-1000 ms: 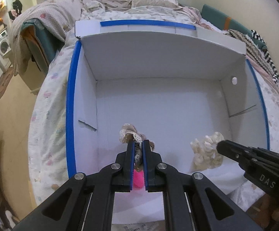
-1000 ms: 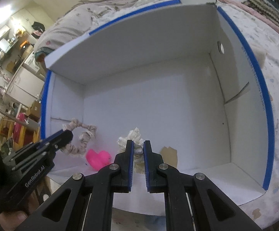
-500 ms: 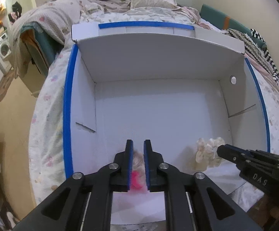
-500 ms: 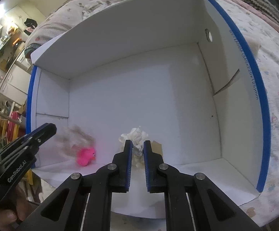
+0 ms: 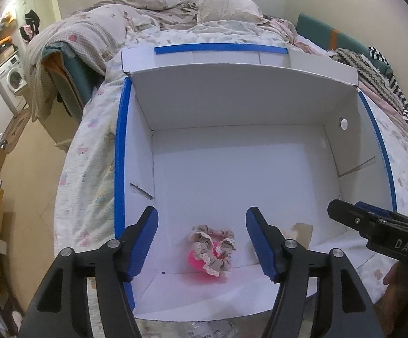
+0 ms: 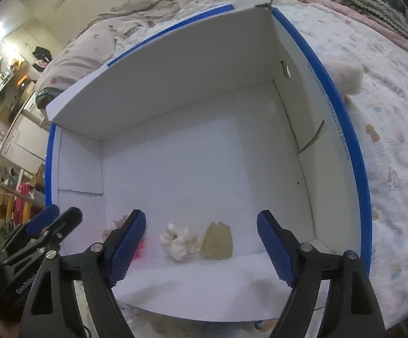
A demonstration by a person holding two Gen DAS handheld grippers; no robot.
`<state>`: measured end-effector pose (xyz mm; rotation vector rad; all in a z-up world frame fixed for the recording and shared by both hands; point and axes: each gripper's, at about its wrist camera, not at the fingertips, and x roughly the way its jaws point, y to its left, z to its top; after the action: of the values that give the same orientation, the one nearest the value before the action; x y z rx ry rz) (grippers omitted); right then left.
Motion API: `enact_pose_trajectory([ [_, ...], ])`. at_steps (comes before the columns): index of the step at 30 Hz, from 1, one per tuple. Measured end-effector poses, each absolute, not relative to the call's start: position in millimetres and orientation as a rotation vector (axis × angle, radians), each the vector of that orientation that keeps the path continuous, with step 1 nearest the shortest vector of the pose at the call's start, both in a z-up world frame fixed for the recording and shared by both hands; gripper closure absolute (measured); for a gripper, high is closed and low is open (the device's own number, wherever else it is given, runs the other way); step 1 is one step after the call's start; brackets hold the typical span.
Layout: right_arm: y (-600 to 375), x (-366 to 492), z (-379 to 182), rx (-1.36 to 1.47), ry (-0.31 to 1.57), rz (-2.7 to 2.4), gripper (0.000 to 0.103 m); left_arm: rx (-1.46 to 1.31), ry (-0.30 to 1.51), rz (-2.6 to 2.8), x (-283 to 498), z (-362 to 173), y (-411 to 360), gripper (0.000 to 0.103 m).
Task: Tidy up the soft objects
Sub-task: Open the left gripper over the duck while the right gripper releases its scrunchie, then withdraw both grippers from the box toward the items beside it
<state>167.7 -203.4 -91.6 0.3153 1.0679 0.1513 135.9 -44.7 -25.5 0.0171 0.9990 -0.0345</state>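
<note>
A white box with blue-edged walls (image 5: pixel 120 152) (image 6: pixel 341 129) sits on the bed. In the left wrist view a beige lace scrunchie (image 5: pixel 213 246) lies on a pink soft thing (image 5: pixel 196 259) on the box floor near the front wall. My left gripper (image 5: pixel 202 239) is open above them and holds nothing. In the right wrist view a white fluffy scrunchie (image 6: pixel 178 239) lies on the box floor beside a tan patch (image 6: pixel 218 242). My right gripper (image 6: pixel 201 239) is open above it and empty. The pink thing (image 6: pixel 140 249) shows partly behind a finger.
The box stands on a bed with a patterned sheet (image 5: pixel 88 169), rumpled blankets and a pillow (image 5: pixel 226 5) behind it. A pale fluffy object (image 6: pixel 344 76) lies outside the right wall. A washing machine (image 5: pixel 11 77) and floor clutter are at left.
Both grippers have opened from shut. The left one has let go of the beige scrunchie, which now lies on the pink thing. The right one has let go of the white scrunchie.
</note>
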Motion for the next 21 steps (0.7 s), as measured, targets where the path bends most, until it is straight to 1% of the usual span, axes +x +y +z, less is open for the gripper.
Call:
enact_pose_trajectory([
  [9,-202.3,165.7,-89.4,0.327,1.068,0.154,0.017,0.015,1.012,-0.02,134.3,-24.3,-42.2,0.041],
  [21,-200.9,148.4,-81.1,0.322,1.051,0.162,0.017,0.015,0.972,-0.003,113.2,-7.2,-34.7,0.039],
])
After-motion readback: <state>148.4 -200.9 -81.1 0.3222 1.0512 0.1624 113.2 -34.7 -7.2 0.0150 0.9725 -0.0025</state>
